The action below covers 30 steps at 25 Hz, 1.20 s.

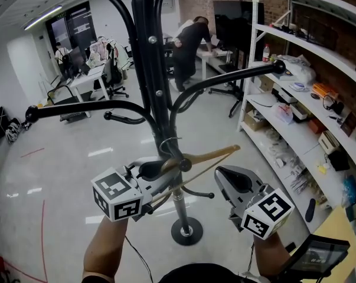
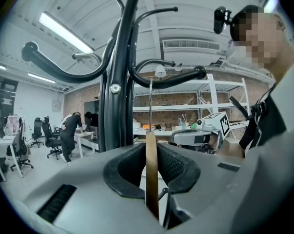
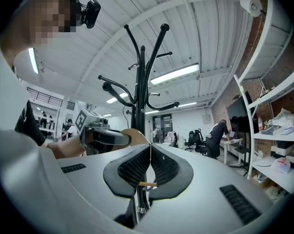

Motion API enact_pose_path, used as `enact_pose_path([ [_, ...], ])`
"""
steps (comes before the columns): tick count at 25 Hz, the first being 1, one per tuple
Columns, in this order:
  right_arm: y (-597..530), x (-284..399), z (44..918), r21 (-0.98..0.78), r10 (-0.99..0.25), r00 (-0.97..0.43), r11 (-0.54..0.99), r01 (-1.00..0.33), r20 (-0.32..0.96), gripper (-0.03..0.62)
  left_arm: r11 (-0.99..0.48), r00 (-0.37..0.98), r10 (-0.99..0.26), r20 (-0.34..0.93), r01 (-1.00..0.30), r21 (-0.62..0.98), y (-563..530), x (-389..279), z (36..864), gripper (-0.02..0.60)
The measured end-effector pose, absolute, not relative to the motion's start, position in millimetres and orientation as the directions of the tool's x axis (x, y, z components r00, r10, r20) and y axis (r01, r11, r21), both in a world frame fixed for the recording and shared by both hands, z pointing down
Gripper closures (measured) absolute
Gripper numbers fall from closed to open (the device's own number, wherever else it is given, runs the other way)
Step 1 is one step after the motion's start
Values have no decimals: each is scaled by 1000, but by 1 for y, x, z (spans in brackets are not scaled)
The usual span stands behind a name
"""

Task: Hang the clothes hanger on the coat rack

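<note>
The black coat rack point(image 1: 147, 69) fills the middle of the head view, its pole rising from a round base on the shiny floor point(image 1: 77, 158) and its curved arms spreading out overhead. Metal shelving point(image 1: 319, 49) stands well apart on the right.

The wooden clothes hanger point(image 1: 210, 156) is low against the pole. One shoulder points out to the right and its thin lower bar runs beneath it.

The left hand-held gripper point(image 2: 151, 152) is clamped on the hanger. Its view shows the flat wooden body edge-on between the two pads, near the neck. The right hand-held gripper point(image 3: 149, 150) has its jaws together at the tips. A short piece of the hanger's bar shows in the gap below them, probably lying beyond the jaws rather than gripped.

The hanger's wire hook point(image 2: 150, 106) runs straight up toward a curved rack arm point(image 2: 178, 79). Whether it already rests over that arm is hard to tell from here.

The hanger looks light and stiff. Its smooth wood may swivel between the pads, so a hold on the flat body close to the neck seems soundest. The thin wire hook is best left free to settle on the arm.
</note>
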State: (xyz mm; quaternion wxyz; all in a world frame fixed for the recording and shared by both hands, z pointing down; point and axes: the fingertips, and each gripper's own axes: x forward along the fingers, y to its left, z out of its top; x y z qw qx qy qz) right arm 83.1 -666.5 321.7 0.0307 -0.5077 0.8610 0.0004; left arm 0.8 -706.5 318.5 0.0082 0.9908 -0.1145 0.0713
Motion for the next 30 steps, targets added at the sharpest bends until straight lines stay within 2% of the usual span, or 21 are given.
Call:
enact_pose_path([
  [12,-662,83,326,-49,-875,-482,484,-874,-52,586,-978,971,-209,118,-210,-5,-701,2,318,529],
  [17,-657,87,325,-45,-877,-477,480,-876,-59,586,-965,959,-262,106,-260,-30,-705,-1,321,528],
  [30,-639,91,313,-28,-879,-472,475,-880,-69,586,-962,958,-272,93,-268,-59,-701,-2,320,528],
])
